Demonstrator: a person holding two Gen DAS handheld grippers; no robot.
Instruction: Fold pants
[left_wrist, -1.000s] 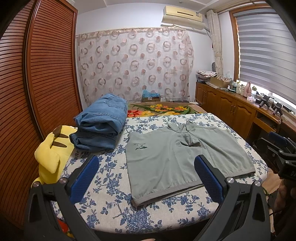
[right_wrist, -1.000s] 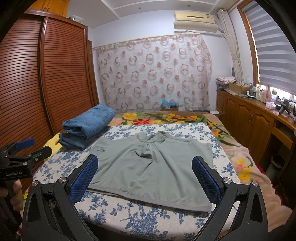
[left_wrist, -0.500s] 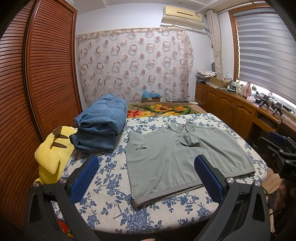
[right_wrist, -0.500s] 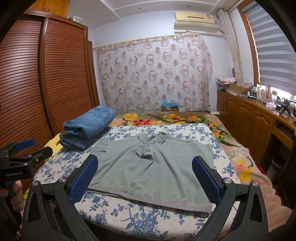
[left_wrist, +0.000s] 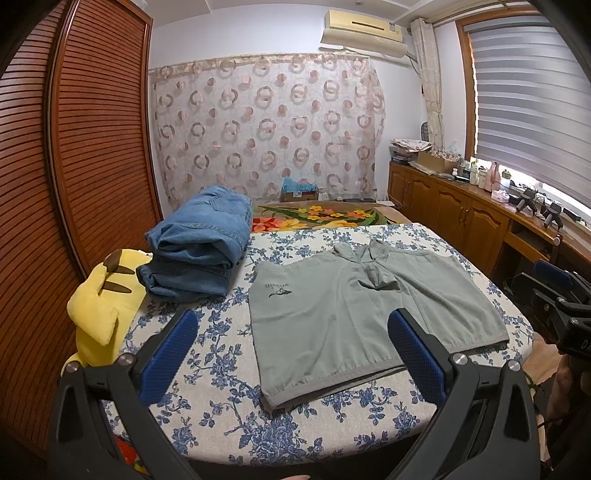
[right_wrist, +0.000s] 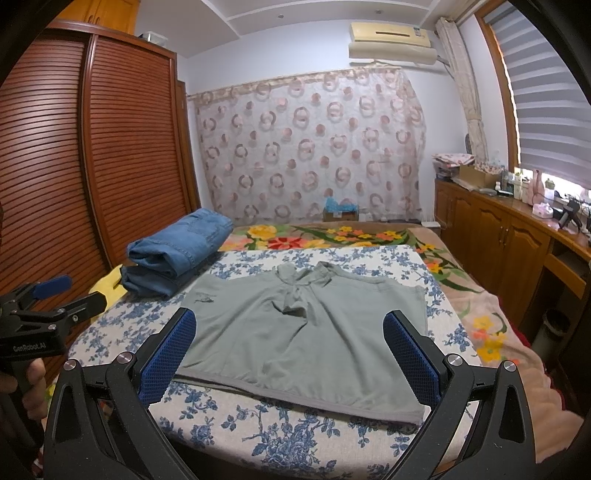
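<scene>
1. Grey-green shorts (left_wrist: 354, 317) lie spread flat in the middle of a bed covered by a blue-flowered cloth (left_wrist: 207, 373), waistband nearest the cameras, legs pointing away.
2. The fabric looks thin, soft and light; it would likely drape and wrinkle when lifted. The thicker waistband corners seem the firmest places to pinch.
3. The left gripper (left_wrist: 295, 356) and right gripper (right_wrist: 290, 356) hover short of the near edge, fingers wide apart, holding nothing.
4. Folded jeans (left_wrist: 201, 251) sit left of the shorts, beside a yellow plush toy (left_wrist: 99, 314).
</scene>
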